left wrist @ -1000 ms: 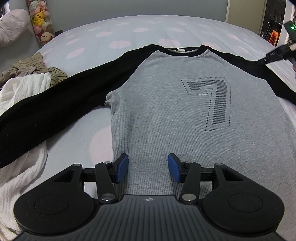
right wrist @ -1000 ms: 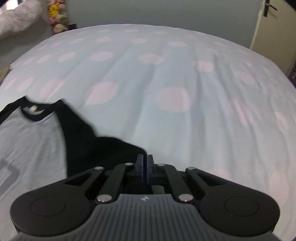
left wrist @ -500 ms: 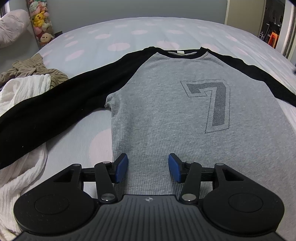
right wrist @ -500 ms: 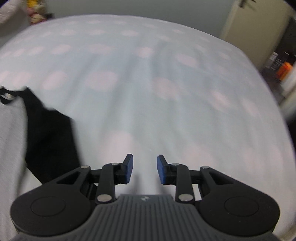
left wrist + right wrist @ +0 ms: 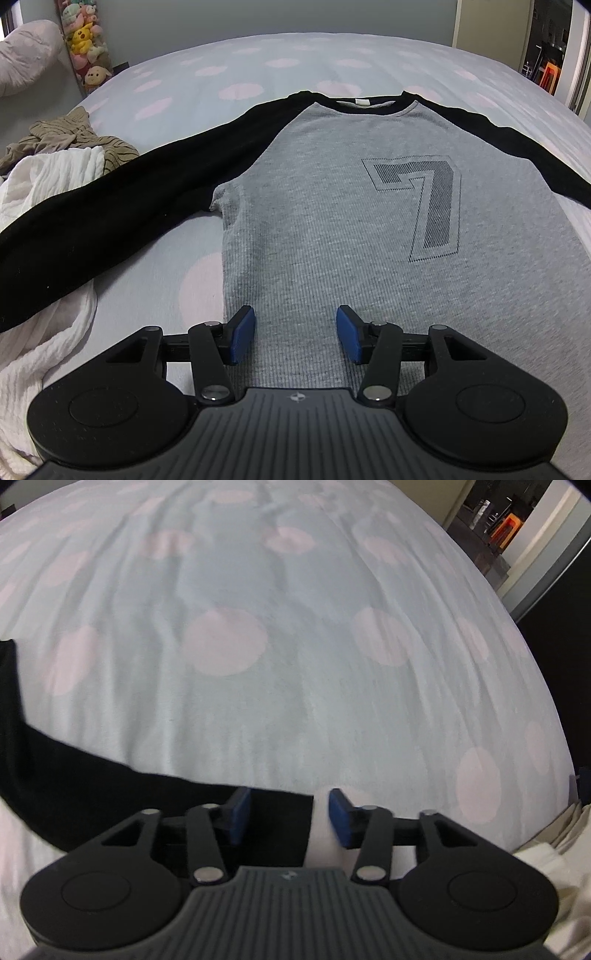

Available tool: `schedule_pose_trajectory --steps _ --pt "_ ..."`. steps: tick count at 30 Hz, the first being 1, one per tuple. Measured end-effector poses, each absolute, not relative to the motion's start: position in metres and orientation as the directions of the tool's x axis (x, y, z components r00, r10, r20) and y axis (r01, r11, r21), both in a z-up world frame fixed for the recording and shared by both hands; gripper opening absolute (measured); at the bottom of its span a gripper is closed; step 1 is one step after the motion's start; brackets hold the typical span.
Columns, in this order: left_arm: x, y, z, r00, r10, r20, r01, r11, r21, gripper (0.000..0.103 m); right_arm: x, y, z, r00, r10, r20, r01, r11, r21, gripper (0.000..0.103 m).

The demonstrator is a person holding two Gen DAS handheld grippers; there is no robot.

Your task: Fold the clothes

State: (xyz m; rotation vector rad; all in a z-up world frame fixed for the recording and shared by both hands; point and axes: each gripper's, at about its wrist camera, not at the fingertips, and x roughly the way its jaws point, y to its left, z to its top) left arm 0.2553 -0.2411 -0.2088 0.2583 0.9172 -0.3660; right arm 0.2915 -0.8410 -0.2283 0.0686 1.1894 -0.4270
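1. Right gripper (image 5: 284, 818): jaws opening, pads clear of cloth. A second ago they were clamped shut on the black sleeve; that hold is now let go. Nothing pinched.
2. Below it lies the right sleeve (image 5: 110, 794), a black band running in from the left edge, its cuff end right under the jaws. Bed (image 5: 295, 646) beyond, pale blue with pink dots. View is smeared, so this hand is travelling.
3. Left gripper (image 5: 295, 334): about half open, empty, poised over the lower left part of the shirt. Same gap and same spot as a second ago.
4. Shirt (image 5: 369, 229): grey body with a printed 7, black collar and sleeves, face up and flat on the bed. Left sleeve (image 5: 110, 214) stretches out to the left, over a white cloth (image 5: 48, 206); a striped tan garment (image 5: 70, 138) sits behind that.
5. Reading: the right sleeve has just been drawn out straight and released. Spreading looks finished; no fold made yet. Likely next is a fresh grasp for the first fold.
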Motion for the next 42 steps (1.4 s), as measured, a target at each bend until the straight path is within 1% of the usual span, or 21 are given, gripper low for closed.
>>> schedule_pose_trajectory --steps 1,2,3,4,5,8,9,12,14,16,20,22,23,24,26,28,30,32,36,40,42 --pt "0.256 -0.241 -0.209 0.556 -0.197 -0.808 0.414 0.908 0.064 0.048 0.293 -0.842 -0.232 0.3 -0.284 -0.91 0.359 0.918 -0.168 0.051" --pt "0.256 -0.242 -0.21 0.558 -0.197 -0.806 0.415 0.907 0.066 0.049 0.295 -0.843 -0.235 0.3 -0.27 -0.915 0.362 0.92 -0.153 0.046" --pt "0.256 -0.242 -0.21 0.561 -0.197 -0.804 0.417 0.906 0.069 0.049 0.296 -0.844 -0.238 0.3 -0.256 -0.919 0.365 0.921 -0.138 0.035" --pt "0.256 -0.242 -0.211 0.564 -0.197 -0.802 0.417 0.906 0.071 0.05 0.296 -0.844 -0.241 0.302 -0.245 -0.921 0.366 0.922 -0.126 0.029" --pt "0.256 -0.242 -0.211 0.566 -0.198 -0.8 0.417 0.906 0.071 0.05 0.295 -0.841 -0.24 0.308 -0.245 -0.919 0.361 0.924 -0.125 0.018" --pt "0.256 -0.242 -0.211 0.568 -0.2 -0.799 0.419 0.905 0.071 0.05 0.297 -0.836 -0.235 0.301 -0.285 -0.91 0.343 0.923 -0.175 0.01" --pt "0.256 -0.242 -0.211 0.568 -0.202 -0.798 0.421 0.904 0.071 0.05 0.297 -0.839 -0.233 0.299 -0.307 -0.904 0.354 0.915 -0.194 0.01" --pt "0.256 -0.241 -0.21 0.569 -0.205 -0.796 0.424 0.903 0.071 0.05 0.291 -0.859 -0.228 0.277 -0.387 -0.88 0.454 0.859 -0.235 0.01" --pt "0.256 -0.241 -0.21 0.568 -0.206 -0.797 0.426 0.902 0.071 0.05 0.287 -0.872 -0.228 0.259 -0.412 -0.874 0.517 0.823 -0.235 0.01" --pt "0.256 -0.241 -0.211 0.566 -0.206 -0.798 0.426 0.902 0.07 0.05 0.287 -0.877 -0.231 0.257 -0.399 -0.88 0.532 0.819 -0.216 0.01" --pt "0.257 -0.242 -0.212 0.568 -0.202 -0.798 0.428 0.9 0.077 0.051 0.291 -0.876 -0.234 0.245 -0.405 -0.881 0.516 0.824 -0.236 0.011" --pt "0.257 -0.242 -0.212 0.569 -0.202 -0.797 0.428 0.9 0.077 0.051 0.288 -0.874 -0.23 0.255 -0.413 -0.874 0.516 0.823 -0.238 0.023" --pt "0.256 -0.242 -0.212 0.569 -0.203 -0.797 0.428 0.9 0.077 0.051 0.287 -0.873 -0.228 0.262 -0.423 -0.868 0.52 0.819 -0.242 0.036" --pt "0.256 -0.242 -0.212 0.57 -0.203 -0.796 0.428 0.9 0.076 0.051 0.285 -0.872 -0.224 0.272 -0.439 -0.857 0.525 0.813 -0.25 0.04" --pt "0.256 -0.242 -0.212 0.572 -0.202 -0.795 0.428 0.9 0.079 0.051 0.285 -0.864 -0.213 0.333 -0.45 -0.829 0.516 0.823 -0.239 0.04" --pt "0.255 -0.243 -0.212 0.575 -0.2 -0.794 0.429 0.9 0.084 0.051 0.29 -0.851 -0.205 0.428 -0.374 -0.823 0.447 0.879 -0.167 0.039" --pt "0.255 -0.243 -0.212 0.575 -0.199 -0.794 0.429 0.899 0.086 0.051 0.298 -0.829 -0.204 0.49 -0.263 -0.831 0.324 0.94 -0.107 0.037" --pt "0.255 -0.242 -0.211 0.573 -0.201 -0.794 0.43 0.899 0.082 0.051 0.307 -0.809 -0.209 0.495 -0.211 -0.843 0.234 0.967 -0.105 0.037" --pt "0.255 -0.241 -0.212 0.57 -0.207 -0.795 0.434 0.898 0.077 0.051 0.318 -0.788 -0.221 0.52 -0.114 -0.846 0.162 0.986 -0.034 0.037" --pt "0.256 -0.241 -0.213 0.57 -0.207 -0.795 0.436 0.897 0.079 0.052 0.325 -0.765 -0.237 0.478 -0.095 -0.873 0.099 0.994 -0.053 0.035" --pt "0.257 -0.241 -0.213 0.57 -0.208 -0.795 0.437 0.896 0.079 0.052 0.324 -0.76 -0.235 0.488 -0.114 -0.866 0.113 0.991 -0.066 0.035"
